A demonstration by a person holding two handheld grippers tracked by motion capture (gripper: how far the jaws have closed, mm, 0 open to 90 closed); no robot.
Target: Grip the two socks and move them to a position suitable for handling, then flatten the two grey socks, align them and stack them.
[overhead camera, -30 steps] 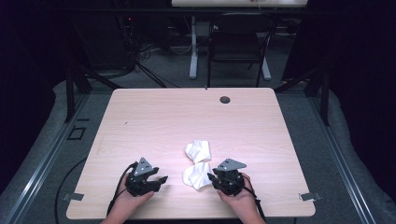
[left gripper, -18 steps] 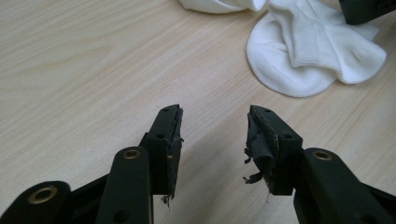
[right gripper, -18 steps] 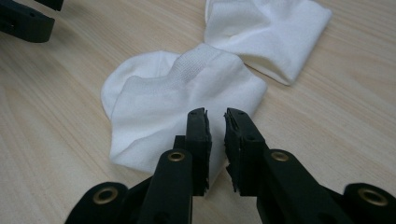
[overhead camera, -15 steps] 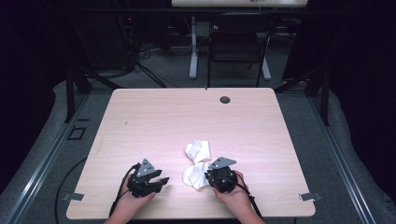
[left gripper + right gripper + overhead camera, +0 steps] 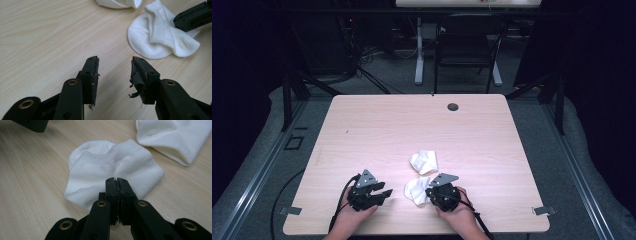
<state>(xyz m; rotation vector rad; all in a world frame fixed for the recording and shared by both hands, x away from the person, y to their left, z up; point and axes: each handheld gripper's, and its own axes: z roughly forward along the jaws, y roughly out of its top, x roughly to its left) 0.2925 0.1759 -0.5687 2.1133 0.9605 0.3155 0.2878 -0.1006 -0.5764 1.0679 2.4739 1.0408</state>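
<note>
Right now your right gripper sits at the near edge of the wooden table. Its jaws have just been closing, and in the right gripper view they are pressed tight together. Their tips meet at the near edge of a white sock. It looks like a thin bit of the cloth is pinched between them, but the jaws cover that spot, so it is hard to be sure.

That sock lies flat and a little crumpled on the table, right in front of your right gripper. A second white sock lies just behind it, farther from you. The two are close, almost touching.

Your left gripper rests low over the table near your left hand. Its jaws stand partly apart, with a clear gap and nothing between them. It points toward the near sock and stays a little way from it.
</note>
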